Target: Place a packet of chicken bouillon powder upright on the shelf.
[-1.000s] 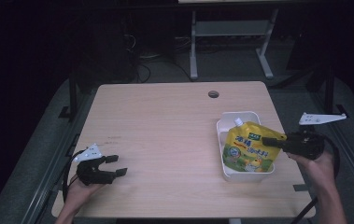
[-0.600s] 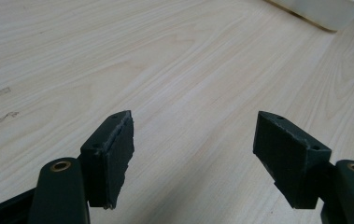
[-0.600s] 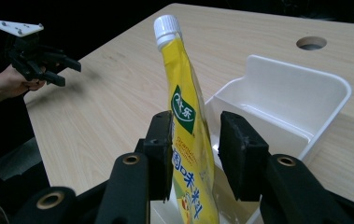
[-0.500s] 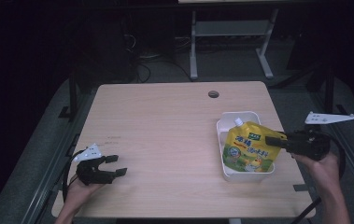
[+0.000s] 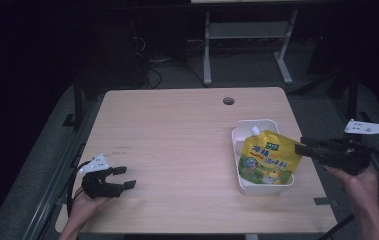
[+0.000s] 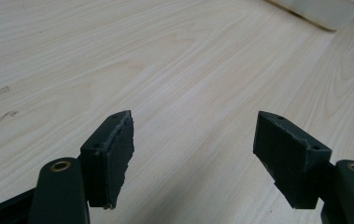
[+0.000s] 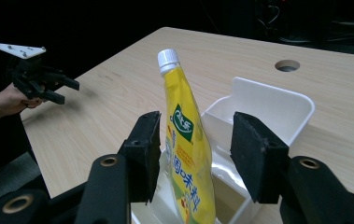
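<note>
One yellow spouted pouch (image 7: 184, 154), upright in the white bin (image 7: 277, 100), is flanked by just-opened right hand-held gripper (image 7: 195, 149) jaws; spout at 12 o'clock.

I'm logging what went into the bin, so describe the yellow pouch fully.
The yellow pouch is a soft, glossy spouted bag with a white screw cap, a green logo and printed characters, plus cartoon artwork low on its front. It stands in the white bin at the table's right side, its spout toward the far end. The right gripper has just been opening; its pads flank the pouch without pressing it.
</note>
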Demonstrator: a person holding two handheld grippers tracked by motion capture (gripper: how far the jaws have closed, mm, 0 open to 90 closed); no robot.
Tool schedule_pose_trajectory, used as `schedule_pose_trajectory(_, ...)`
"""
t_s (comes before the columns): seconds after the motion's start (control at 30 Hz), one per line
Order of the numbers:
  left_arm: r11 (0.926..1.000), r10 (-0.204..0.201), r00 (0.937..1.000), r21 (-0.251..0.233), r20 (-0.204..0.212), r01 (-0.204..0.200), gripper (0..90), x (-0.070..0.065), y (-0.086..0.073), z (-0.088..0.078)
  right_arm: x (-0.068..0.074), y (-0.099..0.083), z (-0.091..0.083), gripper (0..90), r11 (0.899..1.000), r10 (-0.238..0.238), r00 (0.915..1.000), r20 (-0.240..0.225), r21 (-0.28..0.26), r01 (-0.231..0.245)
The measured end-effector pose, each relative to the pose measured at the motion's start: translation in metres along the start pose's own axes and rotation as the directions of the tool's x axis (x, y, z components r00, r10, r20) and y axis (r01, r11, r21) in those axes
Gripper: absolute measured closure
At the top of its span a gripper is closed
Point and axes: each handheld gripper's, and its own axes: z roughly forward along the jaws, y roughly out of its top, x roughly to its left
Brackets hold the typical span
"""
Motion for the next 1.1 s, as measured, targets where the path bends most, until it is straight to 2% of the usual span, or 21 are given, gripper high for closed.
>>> schedule_pose_trajectory(0.3,1.0,0.003,1.0,0.006,0.003,-0.003,28.2,-0.001,0.0,0.001,0.0,-0.01,-0.022,51.6,1.0,0.006,0.9996,0.027,-0.023,-0.005)
schedule_pose_trajectory(0.53,1.0,0.003,1.0,0.007,0.005,-0.003,28.2,-0.002,0.0,0.002,-0.005,-0.027,-0.033,51.3,0.999,0.038,0.9984,0.042,-0.031,-0.036)
schedule_pose_trajectory(0.73,1.0,0.003,1.0,0.004,0.007,-0.003,28.2,-0.001,0.0,0.001,-0.005,-0.038,-0.034,50.0,0.999,0.047,0.998,0.043,-0.02,-0.046)
schedule_pose_trajectory(1.1,0.9999,0.008,0.9999,0.009,0.006,-0.008,28.1,-0.002,0.0,0.002,-0.008,-0.061,-0.022,44.2,0.998,0.067,0.9973,0.029,0.006,-0.068)
